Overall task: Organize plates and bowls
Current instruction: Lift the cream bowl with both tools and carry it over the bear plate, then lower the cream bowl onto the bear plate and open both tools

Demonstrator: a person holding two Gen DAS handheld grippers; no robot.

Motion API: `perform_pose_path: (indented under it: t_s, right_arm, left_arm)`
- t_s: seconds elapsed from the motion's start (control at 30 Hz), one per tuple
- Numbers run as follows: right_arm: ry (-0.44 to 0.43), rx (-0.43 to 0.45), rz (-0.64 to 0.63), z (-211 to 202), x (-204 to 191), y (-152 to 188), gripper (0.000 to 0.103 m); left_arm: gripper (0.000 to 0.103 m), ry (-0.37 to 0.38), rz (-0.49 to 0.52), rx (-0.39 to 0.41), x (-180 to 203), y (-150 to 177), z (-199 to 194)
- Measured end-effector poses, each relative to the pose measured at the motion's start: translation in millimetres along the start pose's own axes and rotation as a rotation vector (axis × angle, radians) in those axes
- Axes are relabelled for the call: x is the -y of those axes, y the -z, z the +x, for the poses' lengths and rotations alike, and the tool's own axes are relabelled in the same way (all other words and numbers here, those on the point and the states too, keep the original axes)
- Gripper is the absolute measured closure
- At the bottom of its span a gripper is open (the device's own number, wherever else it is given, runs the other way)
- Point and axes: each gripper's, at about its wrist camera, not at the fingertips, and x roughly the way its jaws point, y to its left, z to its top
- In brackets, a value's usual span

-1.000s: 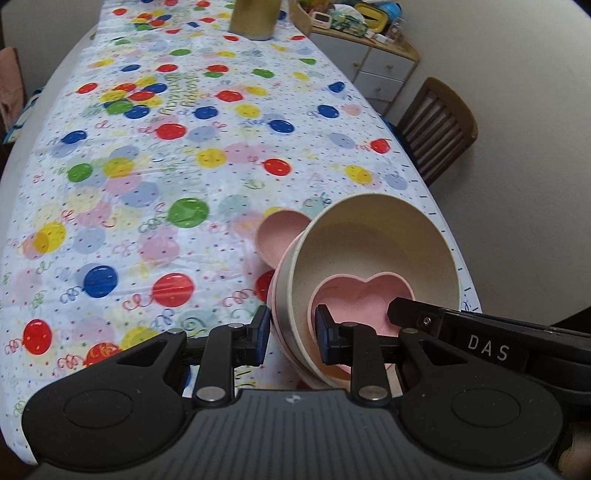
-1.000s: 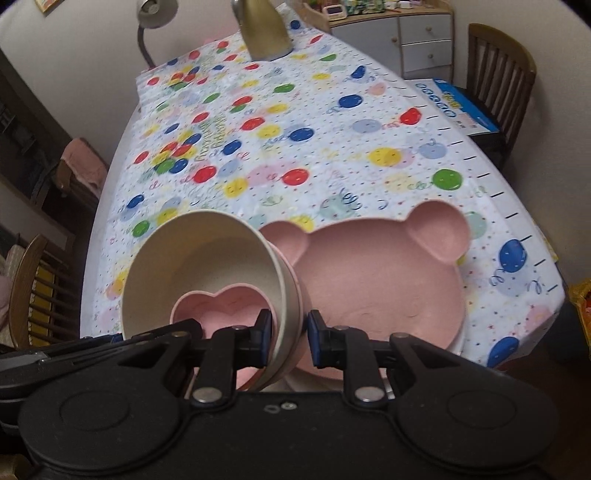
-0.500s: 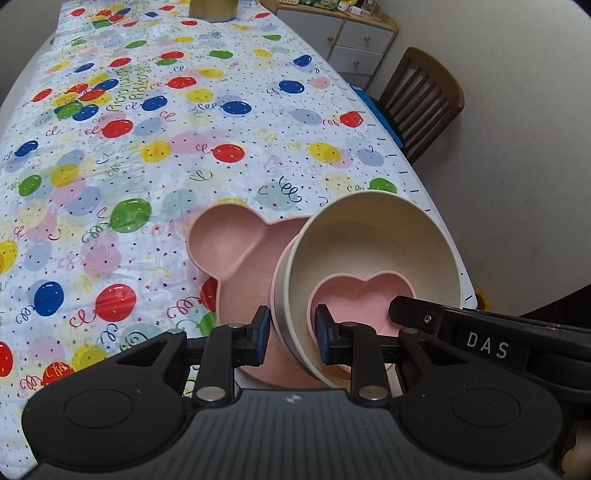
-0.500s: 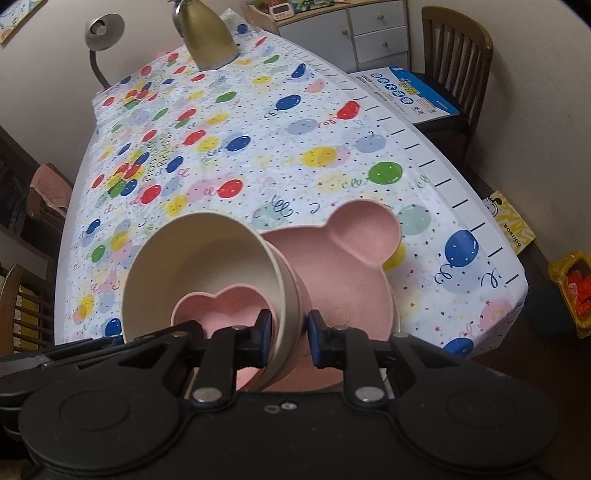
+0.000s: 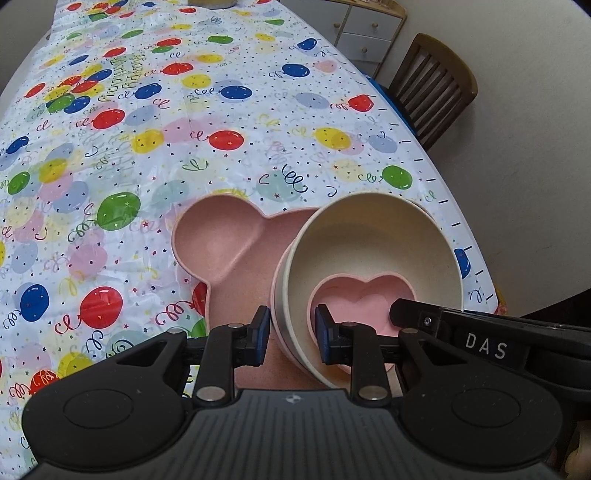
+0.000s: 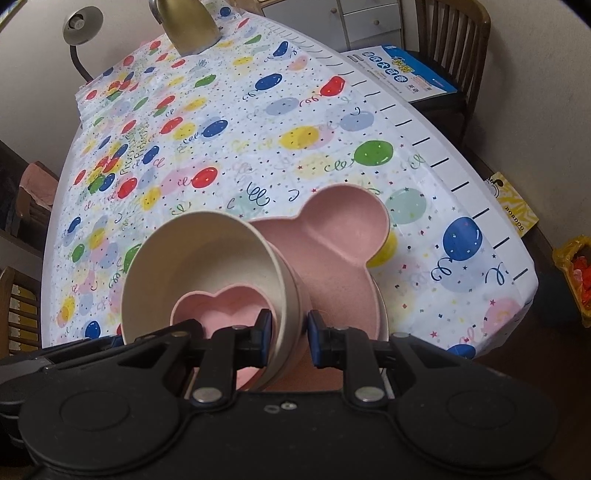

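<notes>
A cream bowl (image 5: 369, 236) (image 6: 207, 254) with a pink heart dish (image 5: 365, 299) (image 6: 218, 310) inside it hangs tilted over the near part of a pink bear-shaped plate (image 5: 221, 240) (image 6: 343, 229). The plate lies on the balloon tablecloth (image 5: 147, 147). A pink rim shows just under the cream bowl. My left gripper (image 5: 291, 332) is shut on the bowl's left rim. My right gripper (image 6: 290, 334) is shut on its right rim. Whether the bowl touches the plate I cannot tell.
The table's right edge (image 6: 480, 210) runs close to the plate. Beyond it stand a wooden chair (image 5: 432, 85) holding a blue box (image 6: 406, 70), and white drawers (image 5: 365, 33). A gold lamp base (image 6: 188, 26) sits at the far end. A yellow bag (image 6: 513, 206) lies on the floor.
Both grippers have carried the bowl forward and down together. More of the bear plate now shows beside the bowl in the left wrist view. Both grips are unchanged.
</notes>
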Motion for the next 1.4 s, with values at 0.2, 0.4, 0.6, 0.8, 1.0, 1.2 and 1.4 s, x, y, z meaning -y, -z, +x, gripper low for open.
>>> perform_pose_path:
  t_s: [0.2, 0.4, 0.6, 0.8, 1.0, 1.2, 1.4]
  right_arm:
    - [0.006, -0.011, -0.005, 5.1, 0.9, 0.3, 0.084]
    - [0.010, -0.014, -0.004, 7.3, 1.8, 0.2, 0.084]
    - [0.012, -0.018, -0.004, 10.1, 2.1, 0.7, 0.084]
    - [-0.001, -0.012, 0.002, 9.4, 3.8, 0.9, 0.081]
    - [0.002, 0.005, 0.006, 4.0, 3.5, 1.5, 0.077]
    - [-0.009, 0.031, -0.013, -7.2, 1.1, 6.5, 0.074]
    - [-0.032, 0.072, -0.037, -24.0, -3.1, 12.4, 0.066]
  left_arm:
    - [0.078, -0.003, 0.005, -0.002, 0.5, 0.5, 5.1]
    - [0.078, -0.003, 0.007, -0.003, 1.1, 0.8, 7.7]
    - [0.078, 0.000, 0.003, -0.006, -0.5, 1.7, 10.1]
    - [0.078, 0.006, 0.006, 0.005, -2.6, 1.7, 7.0]
    - [0.078, 0.007, 0.006, 0.011, -5.7, 3.7, 1.6]
    - [0.066, 0.023, 0.021, 0.037, -8.5, 9.7, -9.9]
    - [0.048, 0.025, 0.029, 0.081, -16.0, 15.7, -26.8]
